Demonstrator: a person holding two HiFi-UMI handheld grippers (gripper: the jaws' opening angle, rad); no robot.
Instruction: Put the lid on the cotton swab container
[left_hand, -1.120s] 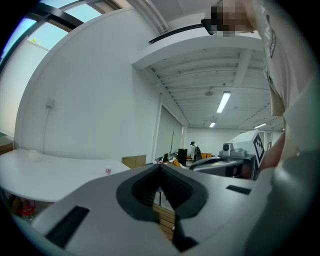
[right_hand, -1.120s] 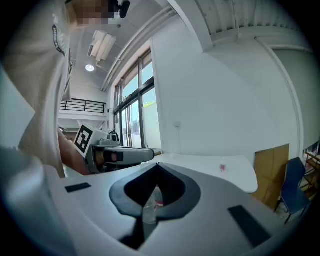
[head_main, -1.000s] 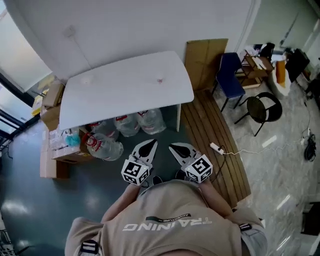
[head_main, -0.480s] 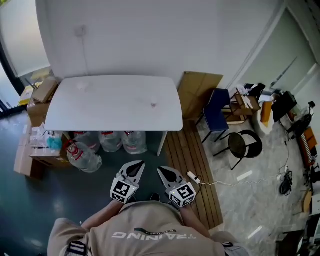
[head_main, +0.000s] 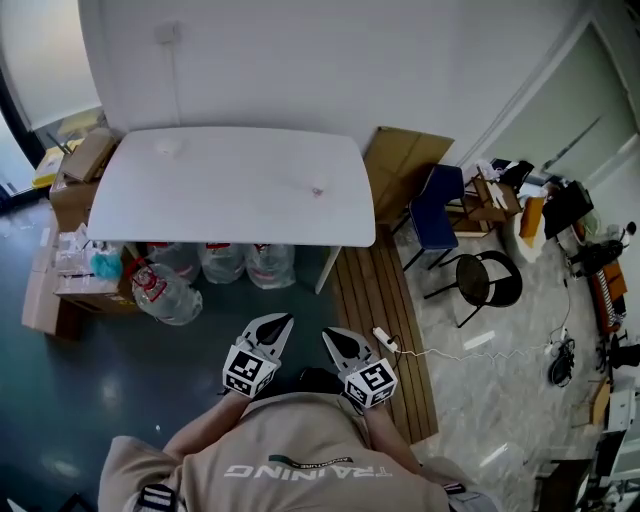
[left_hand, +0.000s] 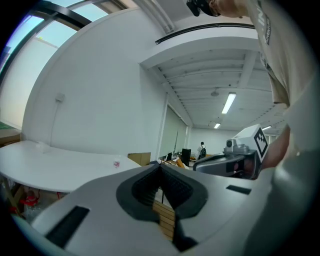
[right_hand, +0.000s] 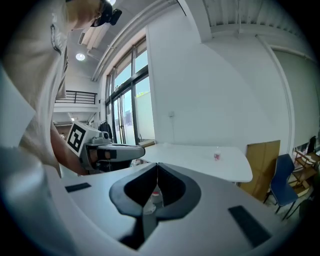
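Over the last second the head view has swung and levelled out, so the white rounded-corner table (head_main: 230, 195) now lies square at 12 o'clock from the person. Nothing about the tools has altered. The left gripper (head_main: 283, 319), grey with a square-marker cube, and its twin, the right gripper (head_main: 329, 334), stay tucked close to the person's chest, side by side and pointing toward the table. The left gripper view shows its dark padded jaws pressed together with nothing between them, only floor boards showing past them. The right gripper view shows the same: jaws closed, empty, a water bottle far off behind the tips. The task's thing, a small clear cotton swab container with a pinkish band (head_main: 317, 188), stands alone on the tabletop toward its 4 o'clock side, well apart from both grippers. A pale roundish object (head_main: 167, 147) sits near the table's 10 o'clock corner. It may be the lid, but it is too small to tell. Large clear plastic water bottles (head_main: 222, 262) stand under the table edge. Since only the view has shifted and neither tool has gone out toward the table, the task looks not yet begun. Walking up to the table and opening a gripper for the lid would likely come first.
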